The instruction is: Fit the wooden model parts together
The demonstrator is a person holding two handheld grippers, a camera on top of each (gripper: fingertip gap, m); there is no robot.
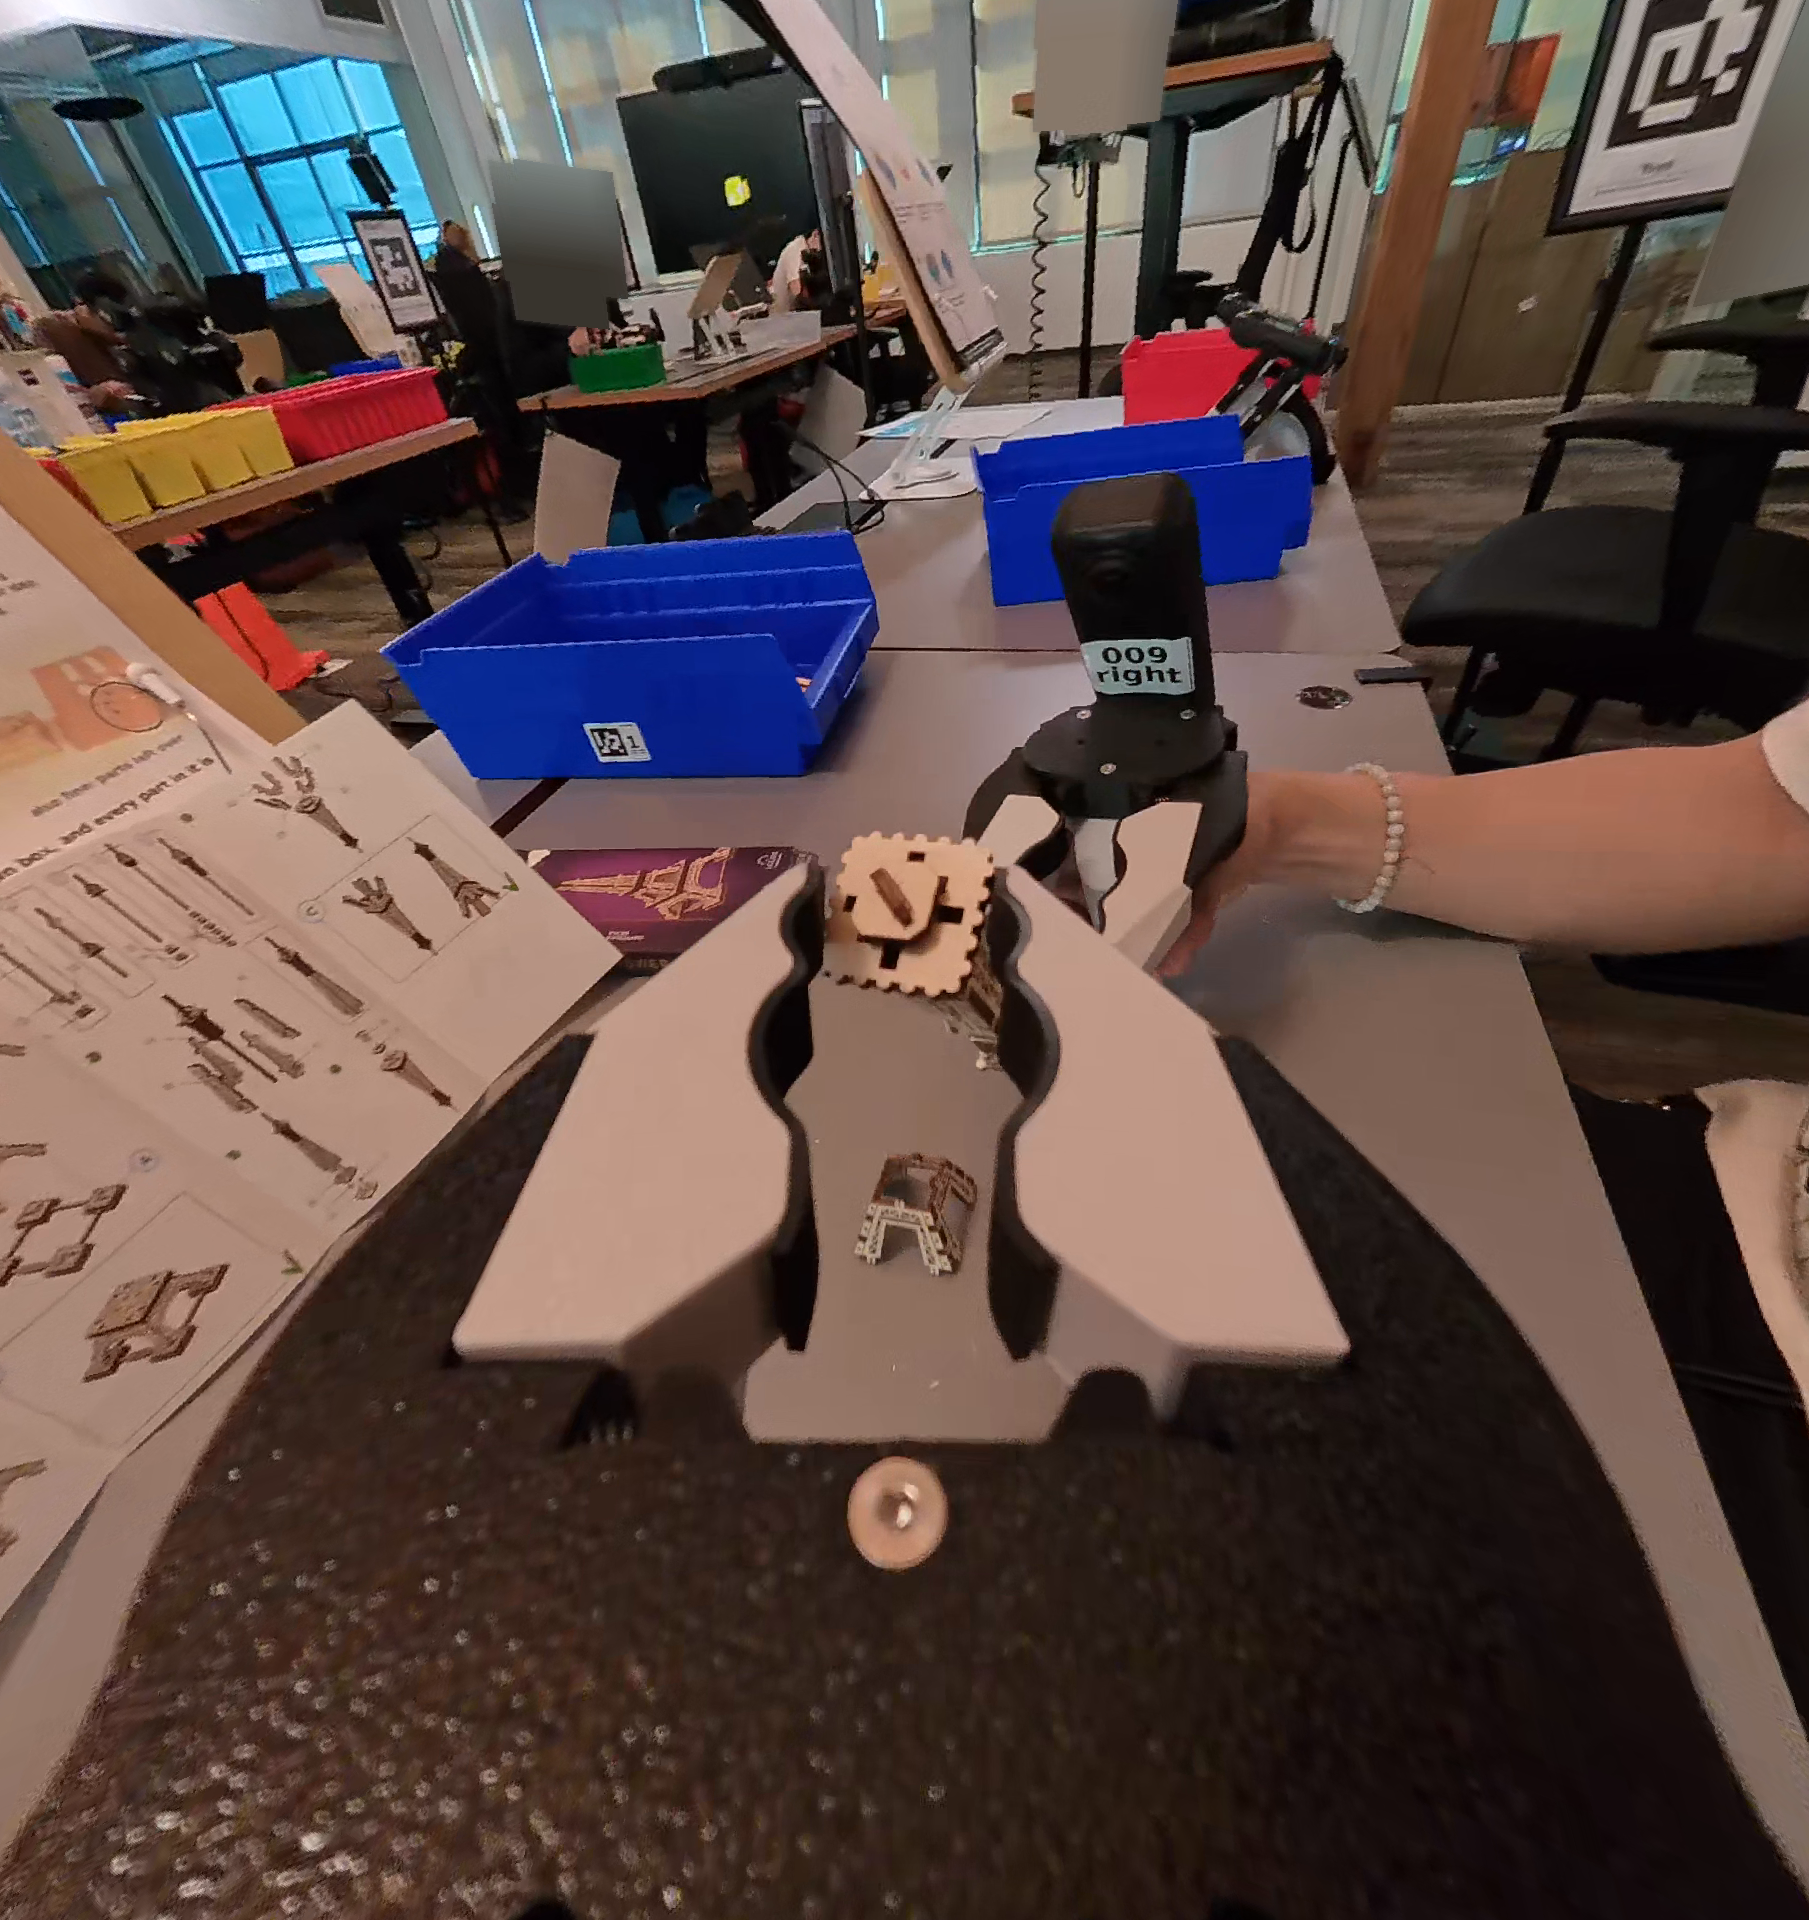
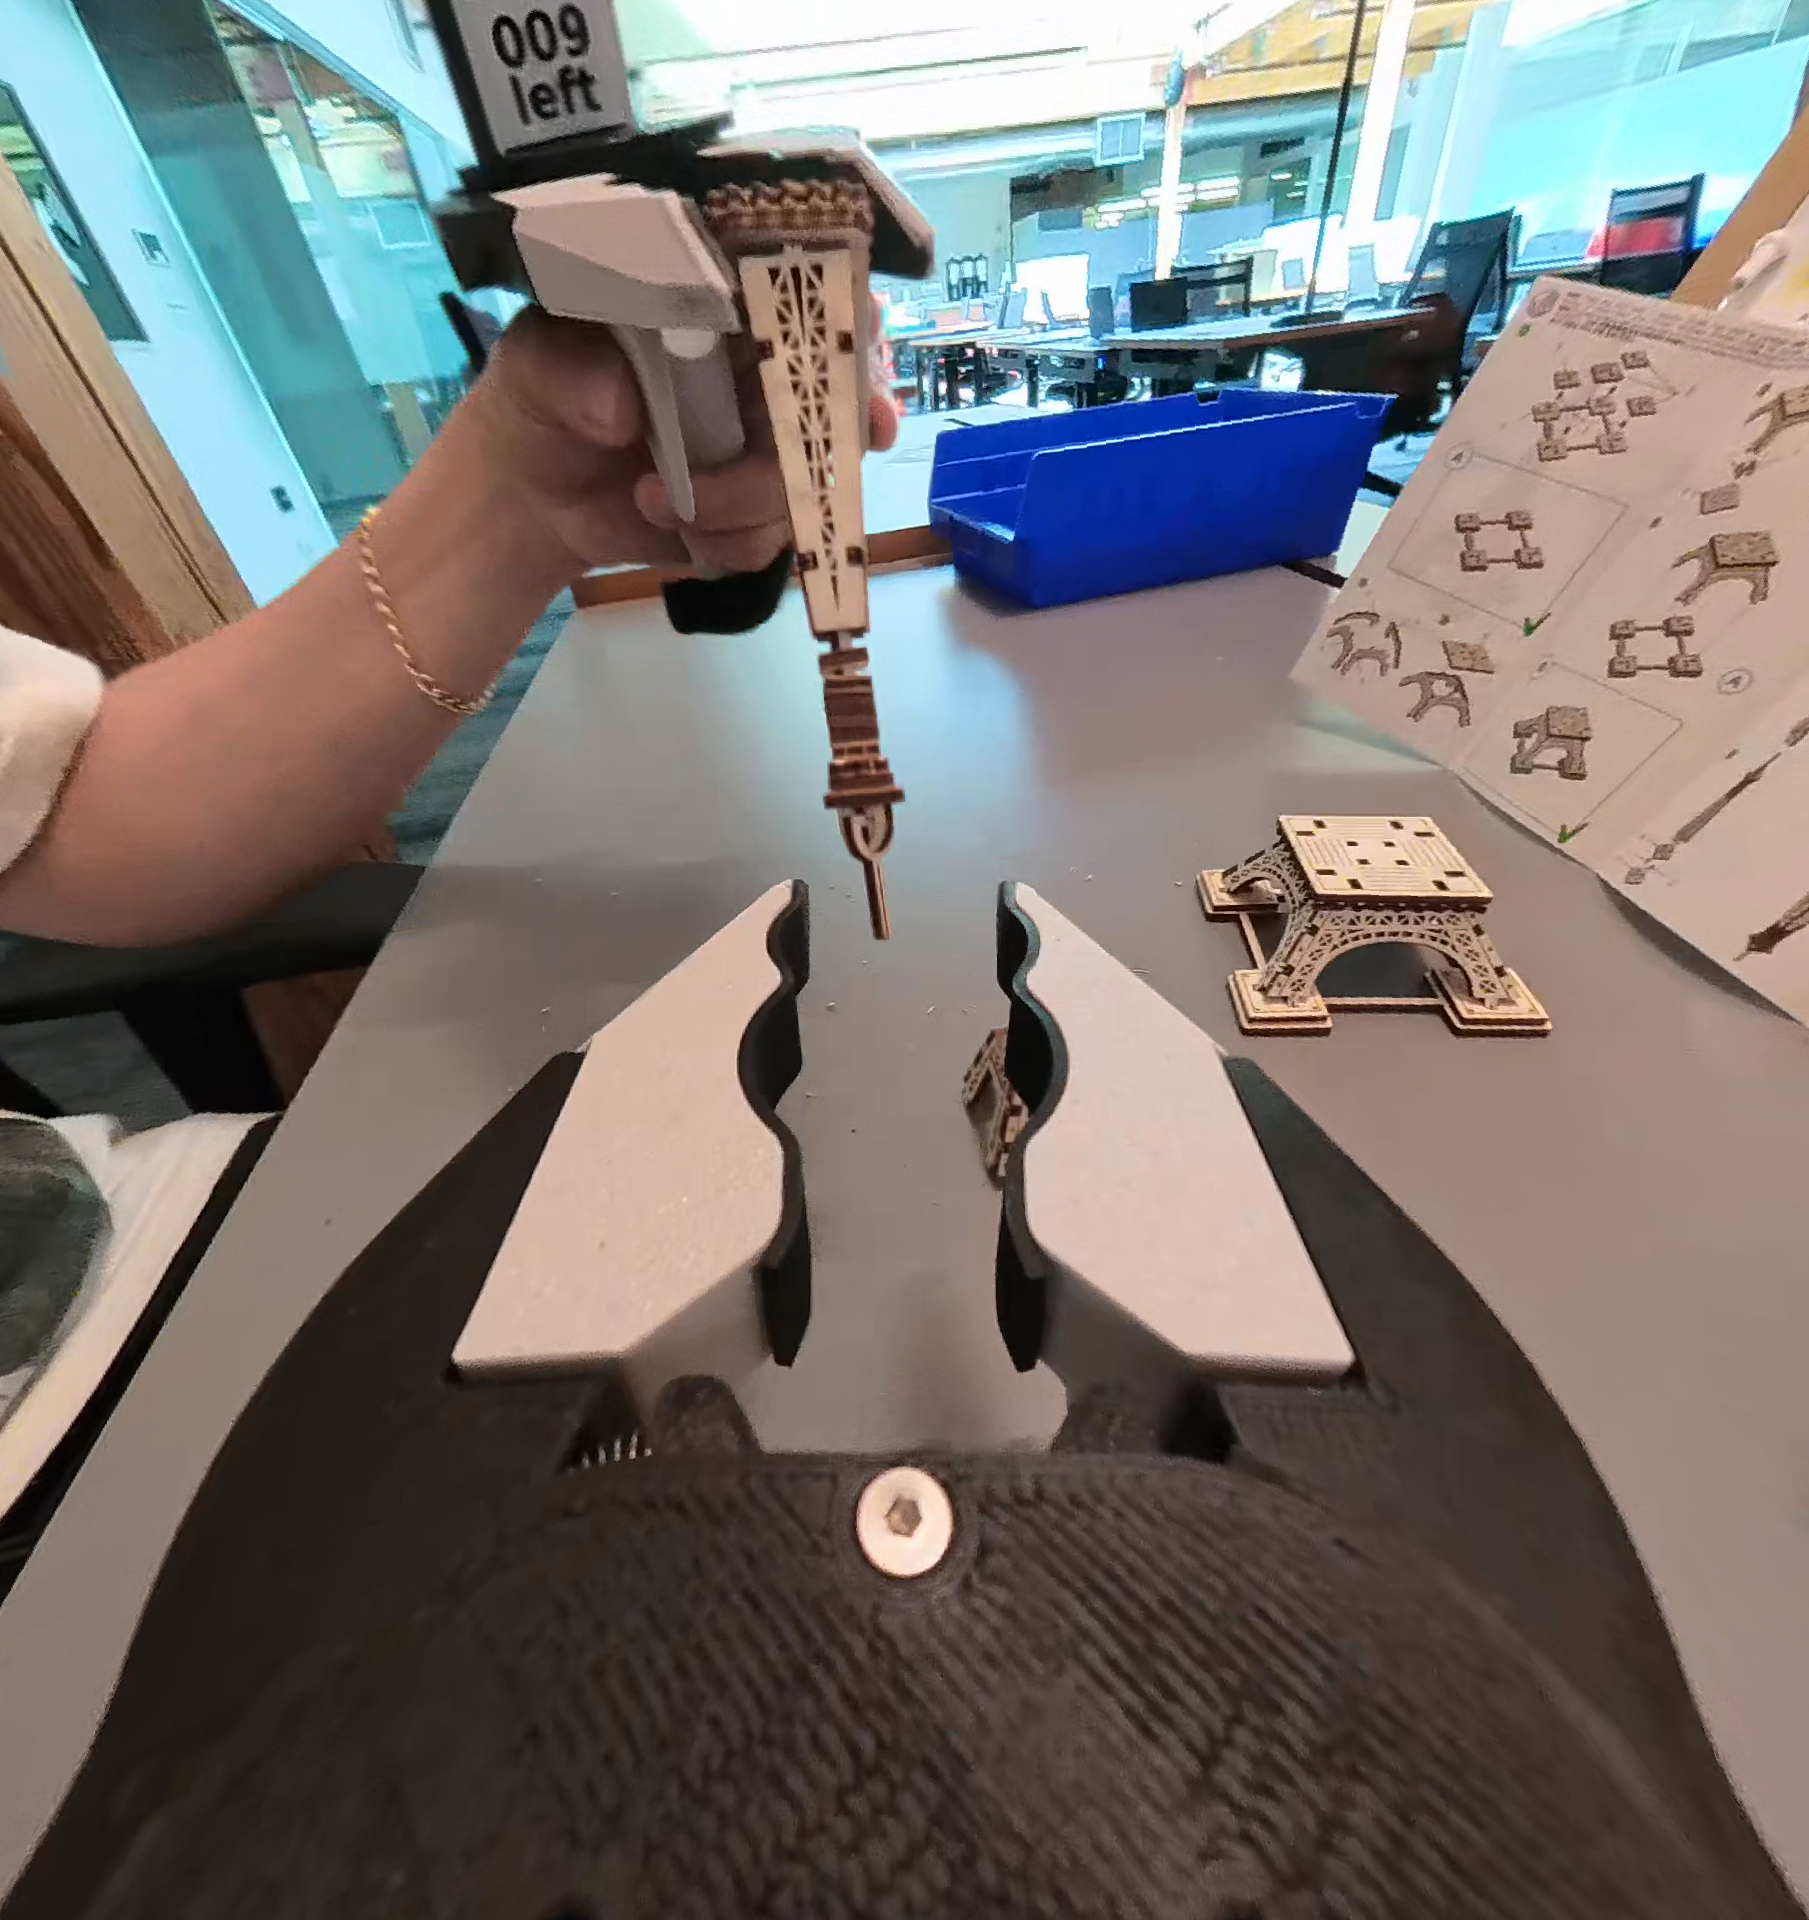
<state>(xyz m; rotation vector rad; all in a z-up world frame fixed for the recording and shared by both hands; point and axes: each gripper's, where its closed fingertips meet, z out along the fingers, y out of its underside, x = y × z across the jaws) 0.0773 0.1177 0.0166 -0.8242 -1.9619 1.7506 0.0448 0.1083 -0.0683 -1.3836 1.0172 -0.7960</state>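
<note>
The left gripper (image 2: 775, 249) clamps the wooden tower spire (image 2: 815, 436) upside down, tip toward six o'clock. The right gripper (image 2: 902, 914) hovers with jaws apart, empty. At its two o'clock the arched base (image 2: 1373, 925) stands on the table (image 2: 1035, 707).

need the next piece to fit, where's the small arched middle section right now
The small arched section lies loose on the grey table. In the left wrist view it sits under the raised left tongs; in the right wrist view it touches the right tongs' right finger.
</note>
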